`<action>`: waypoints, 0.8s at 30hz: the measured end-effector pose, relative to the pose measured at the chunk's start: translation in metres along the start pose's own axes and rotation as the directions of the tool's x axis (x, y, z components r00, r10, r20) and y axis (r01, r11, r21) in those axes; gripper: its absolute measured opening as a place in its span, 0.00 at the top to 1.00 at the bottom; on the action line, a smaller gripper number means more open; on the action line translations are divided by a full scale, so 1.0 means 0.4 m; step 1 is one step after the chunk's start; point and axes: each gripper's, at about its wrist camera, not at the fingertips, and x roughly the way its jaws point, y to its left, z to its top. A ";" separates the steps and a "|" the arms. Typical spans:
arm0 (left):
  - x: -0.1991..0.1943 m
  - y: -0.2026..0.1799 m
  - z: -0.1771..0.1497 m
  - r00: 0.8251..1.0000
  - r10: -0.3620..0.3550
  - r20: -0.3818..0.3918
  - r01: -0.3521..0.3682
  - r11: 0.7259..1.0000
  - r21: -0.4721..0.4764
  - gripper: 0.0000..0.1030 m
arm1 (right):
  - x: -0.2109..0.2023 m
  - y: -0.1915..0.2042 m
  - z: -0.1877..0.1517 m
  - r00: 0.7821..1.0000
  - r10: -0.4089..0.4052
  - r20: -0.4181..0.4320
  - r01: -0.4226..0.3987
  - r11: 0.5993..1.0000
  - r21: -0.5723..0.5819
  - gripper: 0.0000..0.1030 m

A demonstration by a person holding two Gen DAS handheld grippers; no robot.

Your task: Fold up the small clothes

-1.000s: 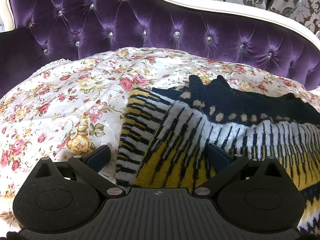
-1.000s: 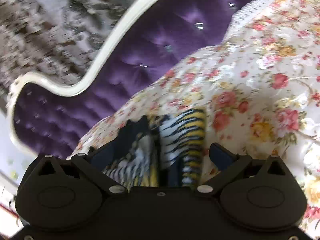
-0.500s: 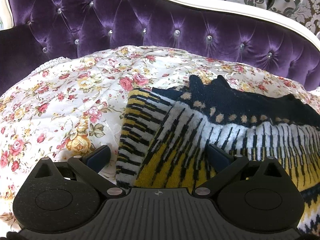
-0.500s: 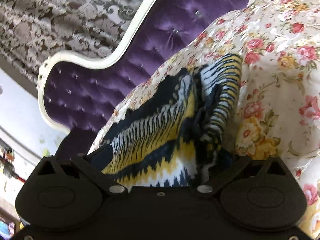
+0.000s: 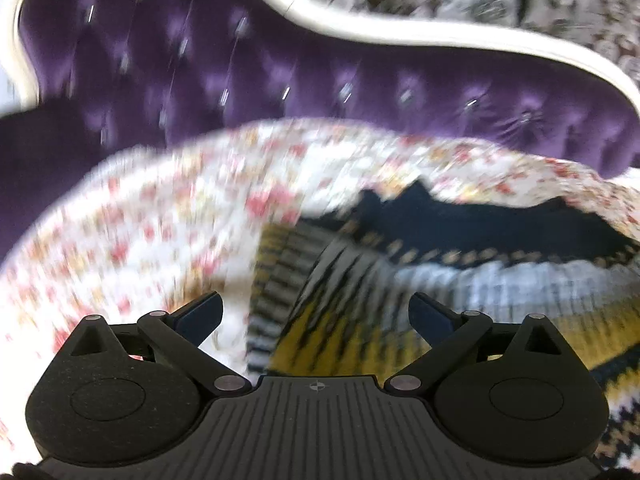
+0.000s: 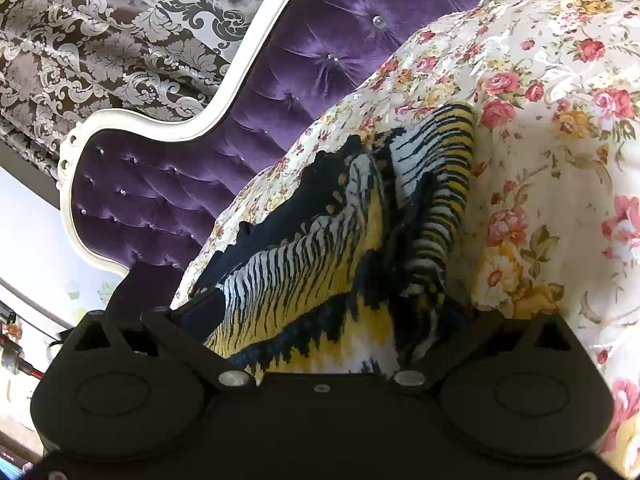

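A small knit sweater (image 5: 400, 280) with yellow, white and navy stripes lies on the floral bedspread (image 5: 140, 240). In the blurred left wrist view my left gripper (image 5: 316, 312) is open, its fingers straddling the sweater's left edge and striped sleeve. In the right wrist view the sweater (image 6: 320, 280) lies bunched between the fingers of my right gripper (image 6: 332, 320), which is open wide. Its right fingertip is hidden under a fold; whether it touches the cloth I cannot tell.
A purple tufted velvet headboard (image 5: 280, 80) with a white frame (image 6: 224, 108) rises behind the bed. Patterned damask curtains (image 6: 100, 32) hang beyond it. Bedspread (image 6: 560, 160) extends to the right of the sweater.
The left gripper stays open but is now moving, so its view blurs and the sweater sits lower. The right view tilted and came closer; the sweater fills the space between its fingers.
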 end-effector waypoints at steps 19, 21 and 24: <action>0.085 -0.254 0.009 0.972 -0.204 -0.117 0.196 0.978 -0.074 0.44 | -0.005 0.003 -0.005 0.999 0.005 -0.039 -0.004 1.000 0.015 0.00; 0.092 -0.273 0.004 0.979 -0.170 -0.114 0.169 0.985 -0.022 0.44 | -0.005 0.003 -0.005 0.999 0.003 -0.039 -0.002 1.000 0.018 0.00; 0.088 -0.289 -0.002 0.985 -0.138 -0.100 0.138 0.990 -0.006 0.43 | -0.004 0.002 -0.004 0.999 0.003 -0.039 -0.002 1.000 0.023 0.00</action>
